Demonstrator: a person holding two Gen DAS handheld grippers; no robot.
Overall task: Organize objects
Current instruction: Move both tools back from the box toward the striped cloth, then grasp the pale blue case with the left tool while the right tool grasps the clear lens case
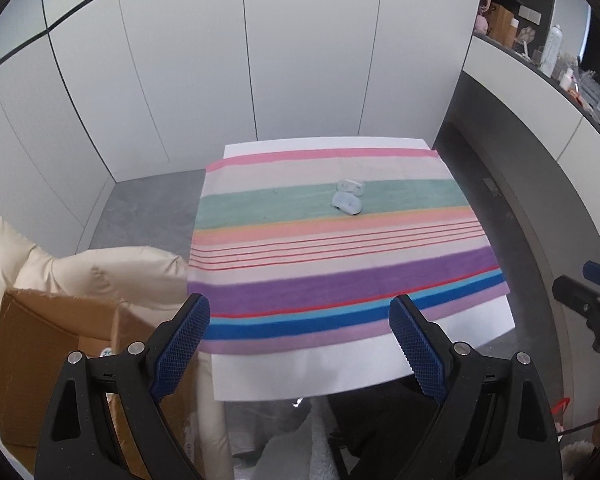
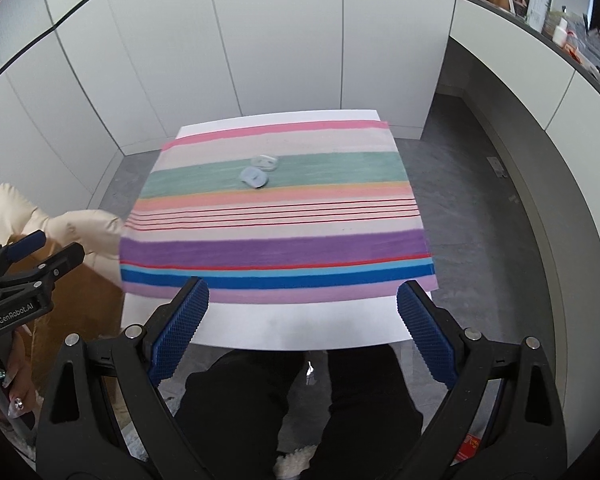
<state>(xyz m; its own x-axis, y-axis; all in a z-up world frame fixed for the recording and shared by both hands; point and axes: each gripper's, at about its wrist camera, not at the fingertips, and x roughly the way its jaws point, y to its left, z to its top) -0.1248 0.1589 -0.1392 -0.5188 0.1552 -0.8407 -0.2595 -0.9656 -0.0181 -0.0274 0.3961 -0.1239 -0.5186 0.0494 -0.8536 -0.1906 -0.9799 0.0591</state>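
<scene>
Two small pale blue objects (image 1: 347,199) lie close together on the green stripe of a striped cloth (image 1: 332,264) that covers a white table (image 1: 320,376). The right wrist view shows the same pair of pale blue objects (image 2: 257,172) on the cloth (image 2: 276,248). My left gripper (image 1: 300,312) hangs open over the cloth's near edge, nothing between its blue pads. My right gripper (image 2: 303,296) is open too, above the near edge of the table (image 2: 292,328), with nothing between its fingers. Each gripper sits well short of the two objects.
A cardboard box (image 1: 40,344) with a cream padded jacket (image 1: 100,276) stands left of the table. The person's dark trousers (image 2: 300,400) show below the near edge. White wall panels rise behind. A cluttered shelf (image 1: 560,60) runs along the right.
</scene>
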